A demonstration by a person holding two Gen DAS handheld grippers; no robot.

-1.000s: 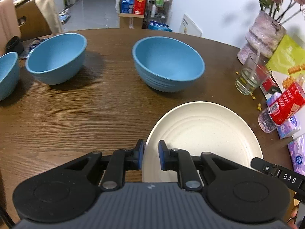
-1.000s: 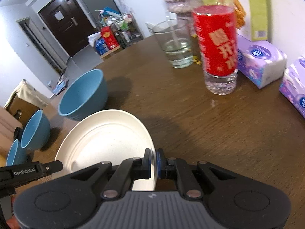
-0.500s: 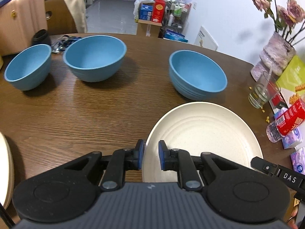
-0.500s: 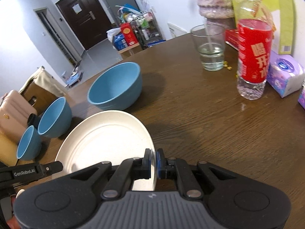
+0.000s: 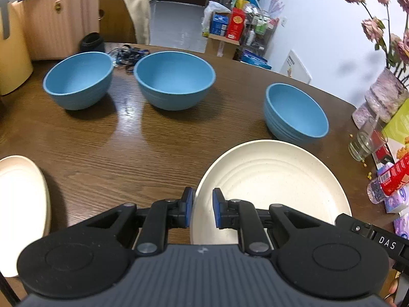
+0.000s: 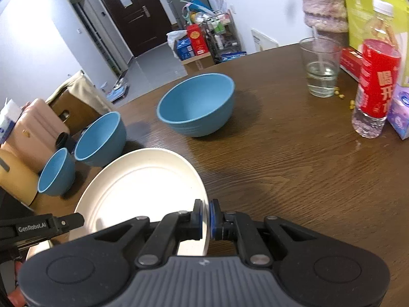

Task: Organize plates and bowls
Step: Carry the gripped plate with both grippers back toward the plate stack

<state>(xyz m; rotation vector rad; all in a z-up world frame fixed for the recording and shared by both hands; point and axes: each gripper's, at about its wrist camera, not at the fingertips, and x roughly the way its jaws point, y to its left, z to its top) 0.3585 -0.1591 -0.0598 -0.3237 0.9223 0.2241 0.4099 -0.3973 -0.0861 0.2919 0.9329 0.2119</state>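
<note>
Now cream plate (image 5: 276,179) rim clamped between both grippers, apparently lifted.

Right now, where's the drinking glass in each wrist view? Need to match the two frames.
Left wrist view: the glass sits at the far right edge, beside the vase, right of the held plate.
Right wrist view: the glass is upper right, left of the red-label bottle.
Shared landmark: the lone blue bowl nearest the glass.

"DAS" is printed in white on the black bar (image 5: 383,240) of the other gripper, "GenRobot.AI" on a matching bar (image 6: 38,227), and large Chinese characters run down the bottle's red label (image 6: 379,81).
</note>
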